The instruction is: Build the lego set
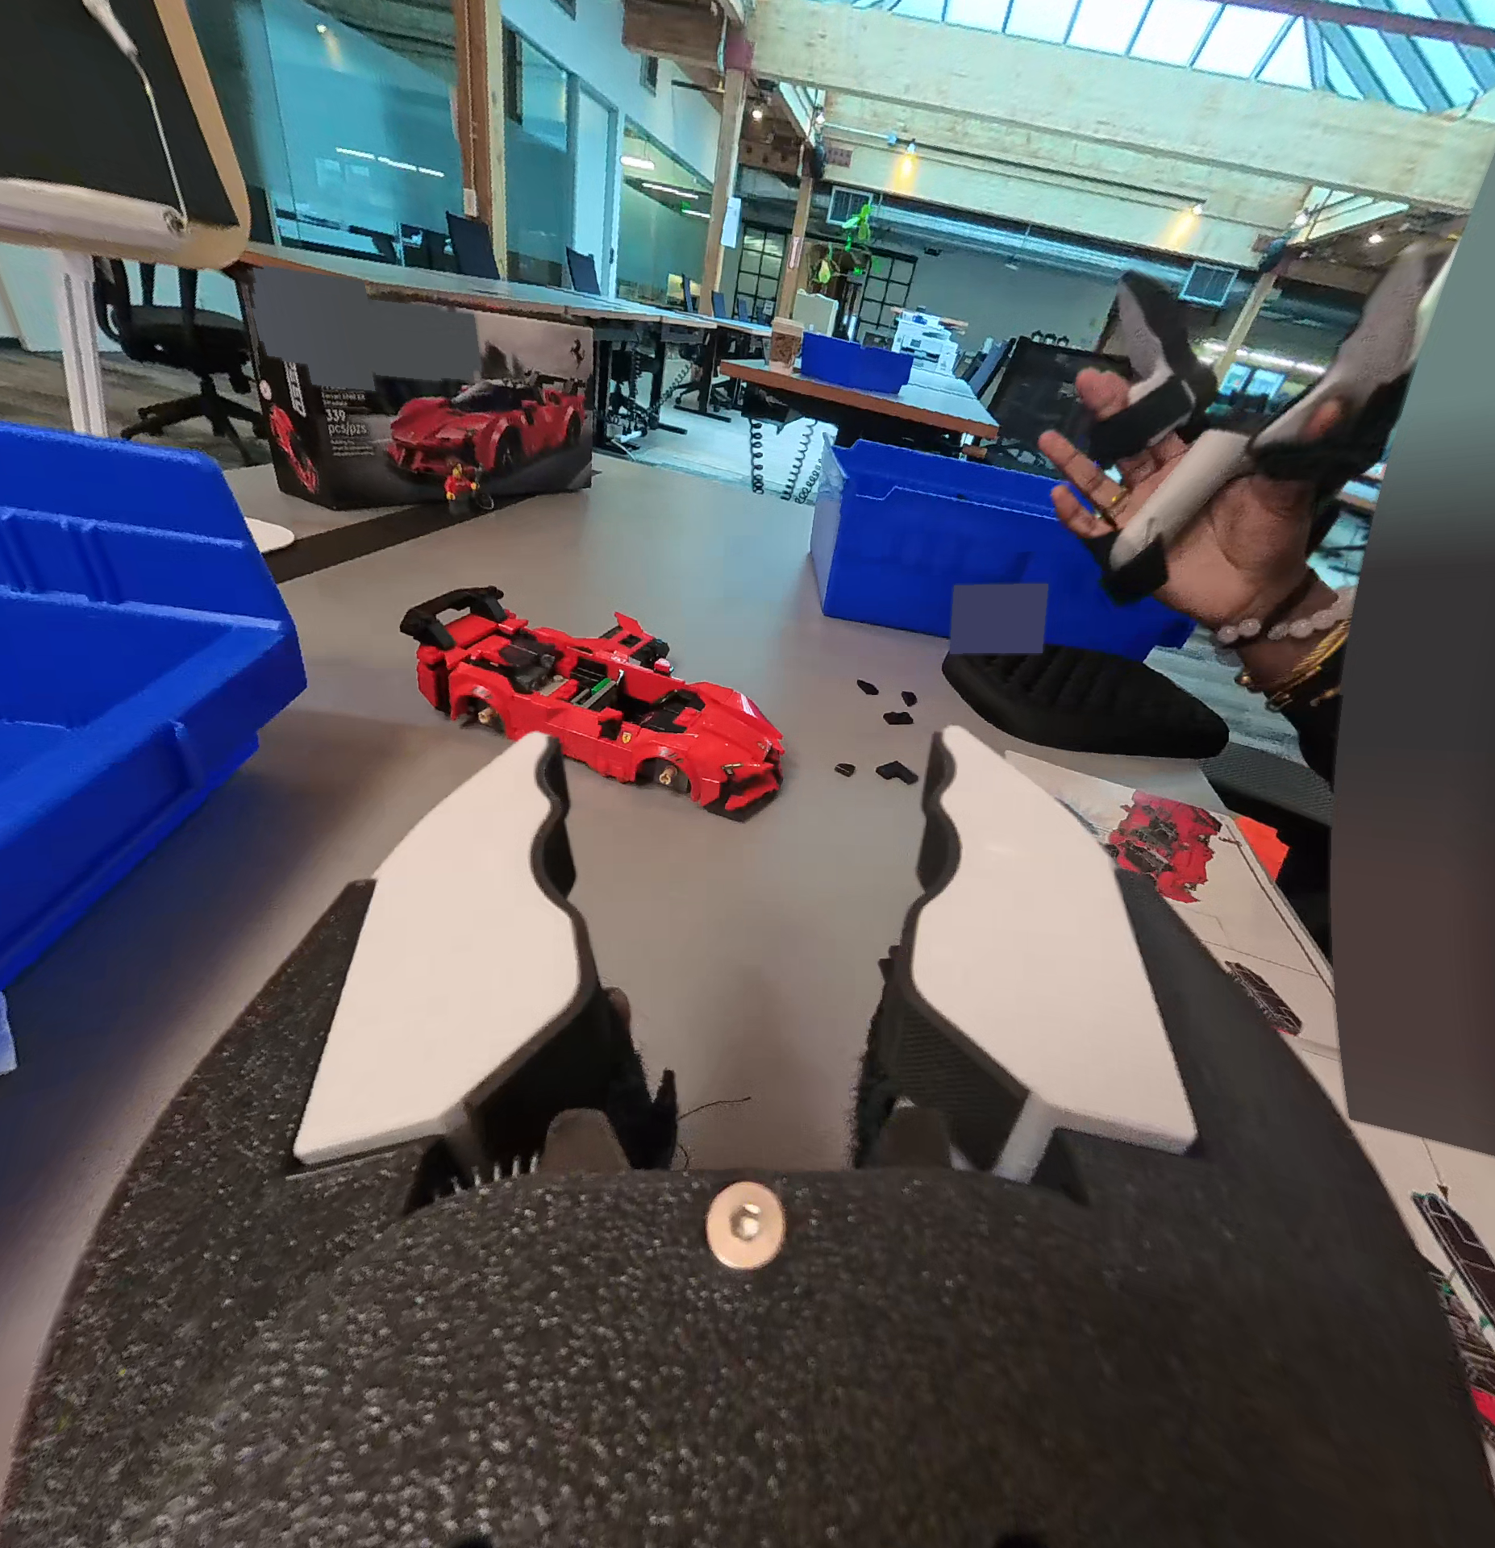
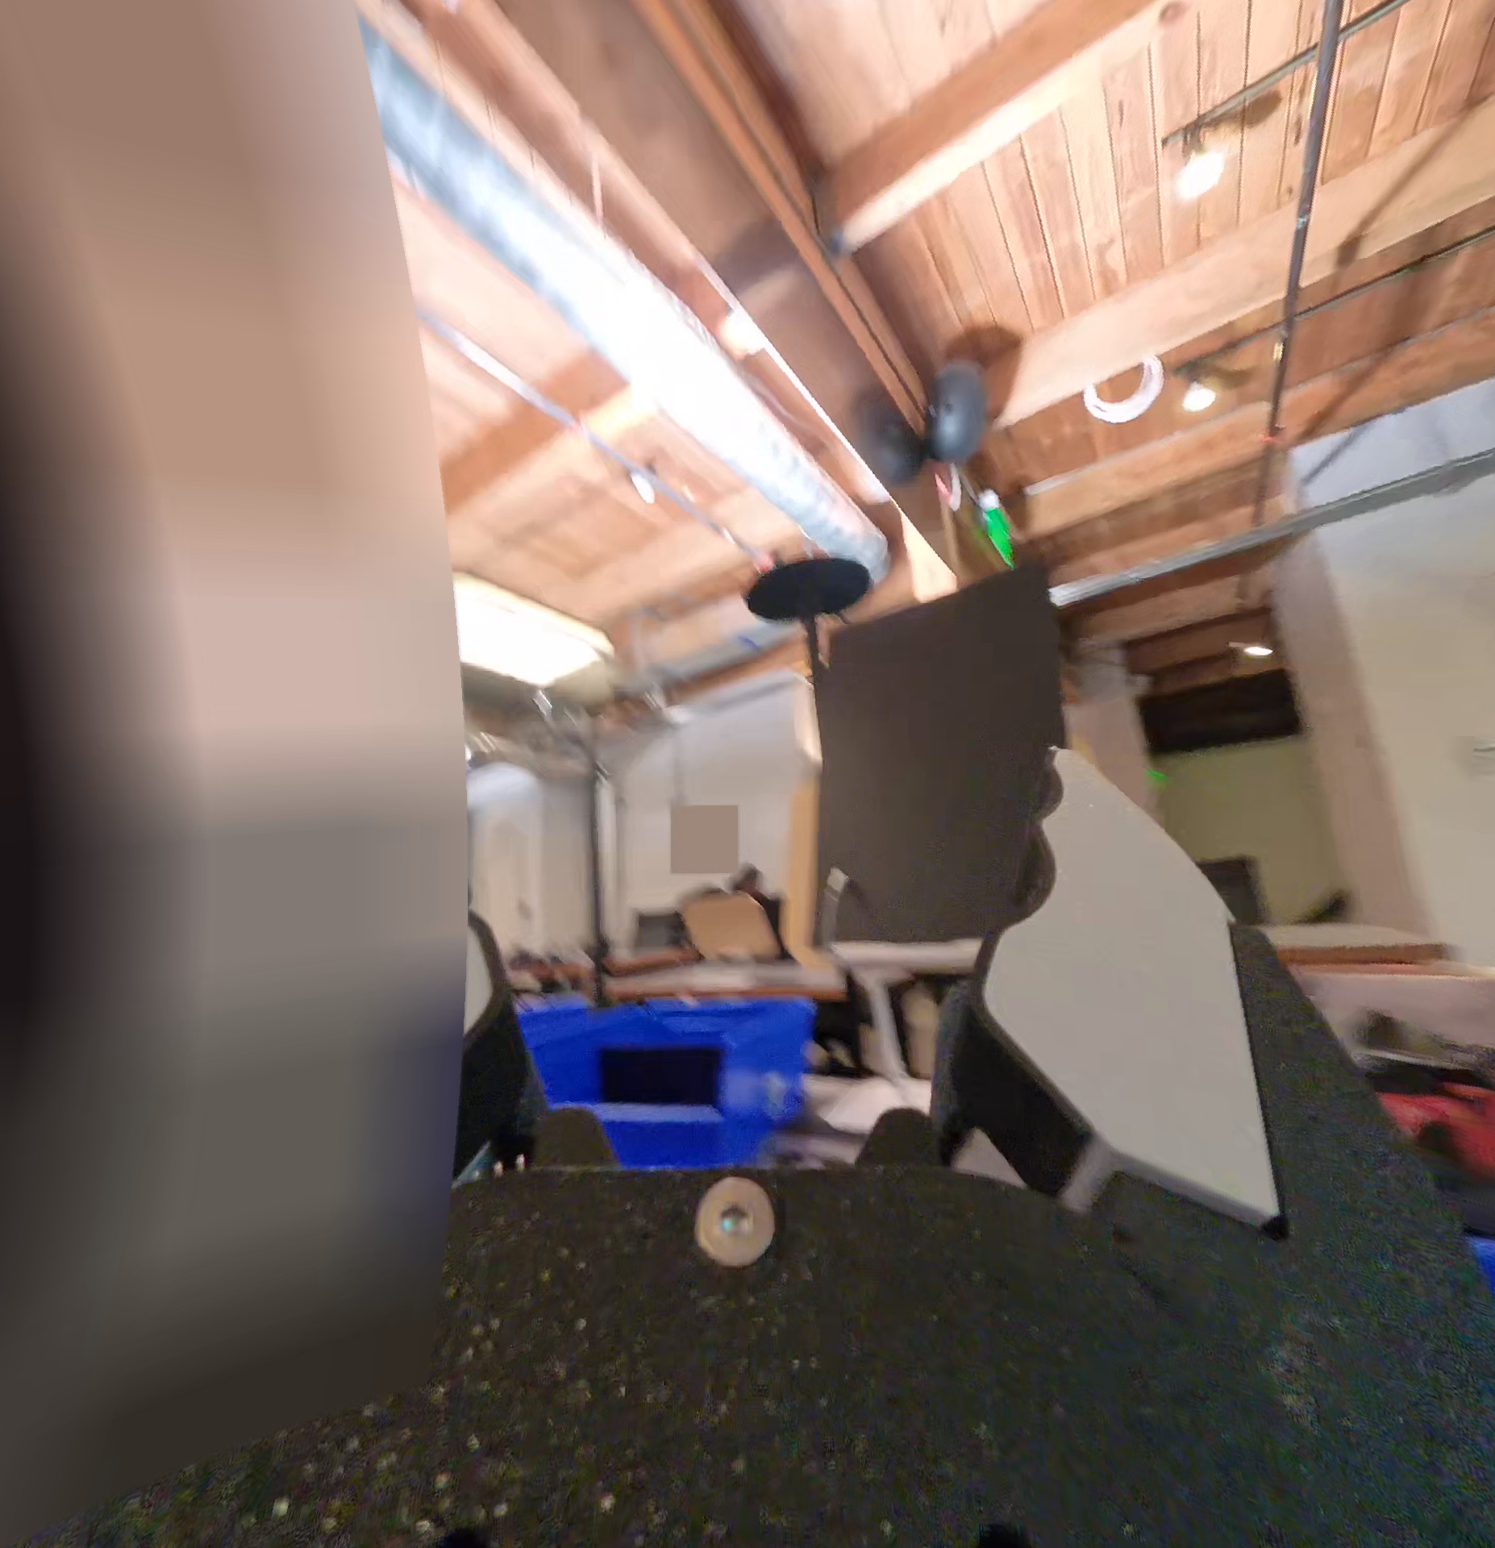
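A partly built red Lego car [image 1: 593, 704] without wheels stands on the grey table [image 1: 727, 570]. Several small black Lego pieces [image 1: 891, 729] lie loose to its right. My left gripper [image 1: 744, 754] is open and empty, low over the table just in front of the car. A hand holds my right gripper [image 1: 1280, 276] raised in the air at the upper right. In the right wrist view that gripper [image 2: 761, 879] is open, empty and pointed up towards the ceiling; its left finger is mostly hidden by a blurred patch. The car [image 2: 1465, 1122] shows blurred at the right edge.
A blue bin [image 1: 99, 670] stands close on the left, another blue bin [image 1: 937, 536] at the back right. The set's box [image 1: 426, 419] stands behind the car. An open instruction booklet [image 1: 1163, 846] lies at the right. A black ribbed chair part [image 1: 1079, 695] sits by the table edge.
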Demonstrator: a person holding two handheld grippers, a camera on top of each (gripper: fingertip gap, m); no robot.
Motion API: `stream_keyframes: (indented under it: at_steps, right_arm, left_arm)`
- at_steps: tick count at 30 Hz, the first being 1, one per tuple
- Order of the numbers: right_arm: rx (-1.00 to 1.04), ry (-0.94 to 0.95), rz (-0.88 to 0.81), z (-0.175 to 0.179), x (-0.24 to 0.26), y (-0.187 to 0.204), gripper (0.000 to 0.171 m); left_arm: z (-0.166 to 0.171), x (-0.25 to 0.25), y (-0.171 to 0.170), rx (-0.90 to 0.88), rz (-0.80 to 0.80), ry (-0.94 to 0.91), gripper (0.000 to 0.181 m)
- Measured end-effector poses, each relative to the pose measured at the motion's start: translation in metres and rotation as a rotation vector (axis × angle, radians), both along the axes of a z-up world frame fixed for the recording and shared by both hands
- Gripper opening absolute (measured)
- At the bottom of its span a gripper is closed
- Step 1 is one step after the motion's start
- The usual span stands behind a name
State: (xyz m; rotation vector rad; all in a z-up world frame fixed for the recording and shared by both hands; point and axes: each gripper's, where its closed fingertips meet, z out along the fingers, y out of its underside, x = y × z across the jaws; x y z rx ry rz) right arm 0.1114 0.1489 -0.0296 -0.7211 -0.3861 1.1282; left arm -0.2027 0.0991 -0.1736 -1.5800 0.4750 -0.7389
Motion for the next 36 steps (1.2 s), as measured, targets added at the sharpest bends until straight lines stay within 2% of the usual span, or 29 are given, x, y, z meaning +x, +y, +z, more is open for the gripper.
stream_keyframes:
  at_steps: [3, 7, 16, 17, 18, 19, 20, 21, 25, 30, 33, 34, 36]
  right_arm:
    - [0.045, -0.232, -0.170, -0.018, -0.016, 0.007, 0.127]
    - [0.042, -0.425, -0.133, -0.035, -0.043, 0.006, 0.131]
    - [0.029, -0.522, -0.102, -0.050, -0.056, 0.008, 0.118]
    - [0.043, -0.525, -0.112, -0.047, -0.053, 0.007, 0.112]
    - [0.059, -0.515, -0.136, -0.042, -0.047, 0.007, 0.096]
    - [0.070, -0.502, -0.164, -0.036, -0.038, 0.007, 0.068]
    - [0.076, -0.493, -0.177, -0.029, -0.027, 0.005, 0.028]
    - [0.067, -0.480, -0.173, -0.023, -0.016, 0.002, 0.000]
    - [-0.009, -0.458, -0.258, -0.004, 0.037, 0.001, 0.002]
    - [-0.045, -0.699, -0.347, -0.020, 0.072, -0.005, 0.036]
    - [-0.038, -0.810, -0.304, -0.039, 0.064, -0.013, 0.046]
    - [-0.036, -0.830, -0.266, -0.045, 0.057, -0.016, 0.038]
    - [-0.039, -0.816, -0.176, -0.049, 0.040, -0.021, 0.000]
  left_arm:
    - [0.008, 0.000, -0.003, 0.054, -0.008, 0.000, 0.087]
    - [0.014, 0.000, -0.007, 0.084, -0.036, -0.046, 0.092]
    - [0.006, 0.009, -0.009, 0.071, -0.073, 0.017, 0.096]
    - [0.005, 0.010, -0.009, 0.069, -0.076, 0.021, 0.096]
    - [0.004, 0.011, -0.009, 0.067, -0.079, 0.025, 0.095]
    - [0.003, 0.012, -0.009, 0.066, -0.080, 0.031, 0.094]
    - [0.002, 0.012, -0.009, 0.066, -0.078, 0.040, 0.093]
    - [0.001, 0.012, -0.009, 0.070, -0.078, 0.049, 0.088]
    - [-0.001, 0.014, -0.010, 0.083, -0.097, 0.078, 0.078]
    - [0.001, 0.009, -0.013, 0.063, -0.084, 0.193, 0.081]
    - [0.028, 0.006, -0.027, 0.047, -0.047, 0.264, 0.085]
    - [0.039, 0.006, -0.035, 0.045, -0.027, 0.285, 0.084]
    - [0.054, 0.000, -0.051, 0.044, 0.070, 0.363, 0.073]
